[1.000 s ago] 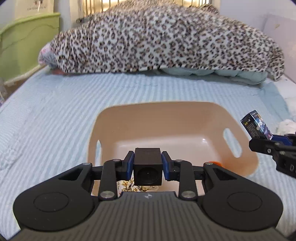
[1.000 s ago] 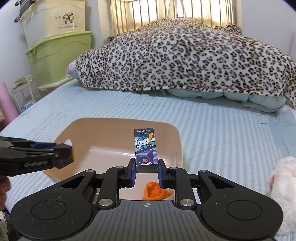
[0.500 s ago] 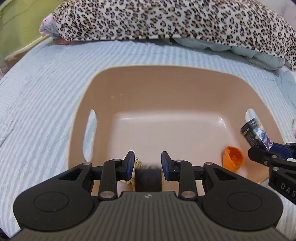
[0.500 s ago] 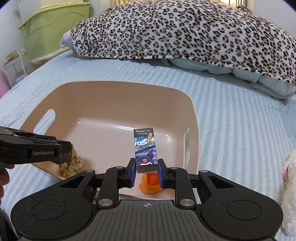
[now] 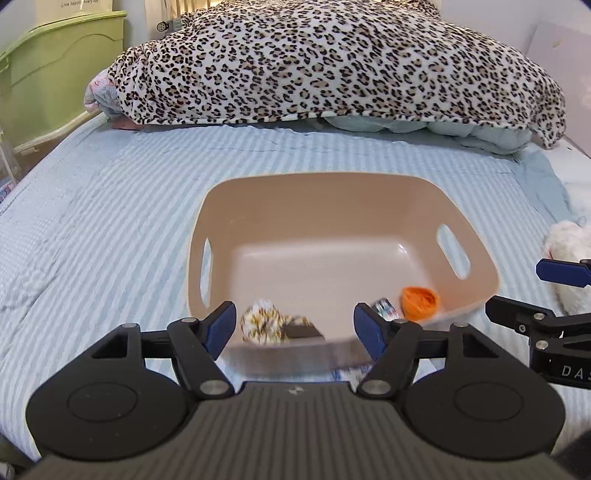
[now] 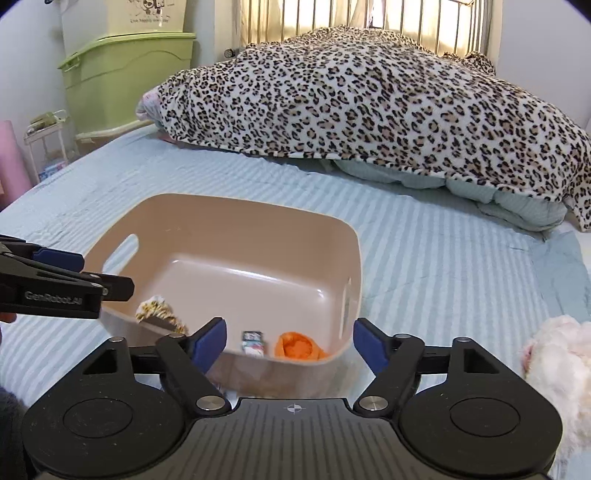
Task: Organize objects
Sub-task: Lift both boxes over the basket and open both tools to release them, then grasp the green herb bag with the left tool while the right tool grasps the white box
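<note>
— While both cameras looked over the bed (image 5: 110, 221), what did one catch that the other missed?

— Only the right wrist view showed the barred window (image 6: 369, 22) and the stacked green storage bins (image 6: 129, 74). From the left wrist, the right gripper (image 5: 554, 291) sat at the right edge; from the right wrist, the left gripper (image 6: 74, 273) came in from the left.

— How did the grippers stand?

— Both had just been opening. The left gripper (image 5: 295, 325) stood wide with nothing pressed between its blue pads, and so did the right gripper (image 6: 288, 341).

— And the basin?

— A beige plastic basin (image 5: 332, 206) with slot handles sat on the striped bedspread. Along its near wall lay a leopard-print bundle (image 5: 262, 325) to the left with a small black cube (image 5: 301, 331) touching it, then a small printed box (image 6: 253, 341), then an orange lump (image 6: 299, 345) in the near right corner.

— Which way did the box point?

— It looked to lie with its long axis running from near to far, though blur made that uncertain.

— Anything outside?

— A leopard-print blanket (image 6: 369, 103) was heaped at the far end, and a white plush toy (image 6: 557, 354) lay right of the basin.
</note>
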